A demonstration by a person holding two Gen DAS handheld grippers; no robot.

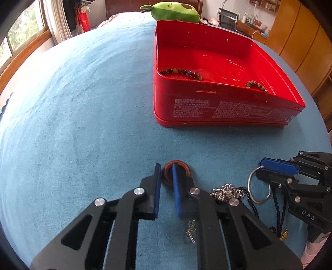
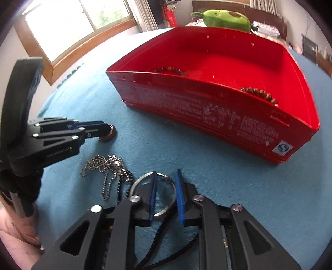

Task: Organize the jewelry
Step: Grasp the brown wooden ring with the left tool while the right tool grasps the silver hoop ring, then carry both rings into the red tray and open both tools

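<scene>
My left gripper (image 1: 165,167) points down at the blue cloth and is shut on a small brown ring (image 1: 185,167). One pad stands inside the ring and the other outside its left rim. The right wrist view shows the same grip (image 2: 108,130) on the brown ring (image 2: 111,133) from the side. My right gripper (image 2: 165,174) is shut on the rim of a thin silver bangle (image 2: 132,187), which lies on the cloth. From the left wrist, that gripper (image 1: 261,168) pinches the bangle (image 1: 259,202) at its top. Beyond both stands an open red tin (image 1: 207,108).
Two bead bracelets, one dark and multicoloured (image 1: 180,72) and one brown (image 1: 256,86), lie in the tin. A silver ball chain (image 2: 108,166) and a black cord (image 2: 166,238) lie between the grippers. A green plush toy (image 1: 176,10) sits behind the tin. A hand shows at lower left.
</scene>
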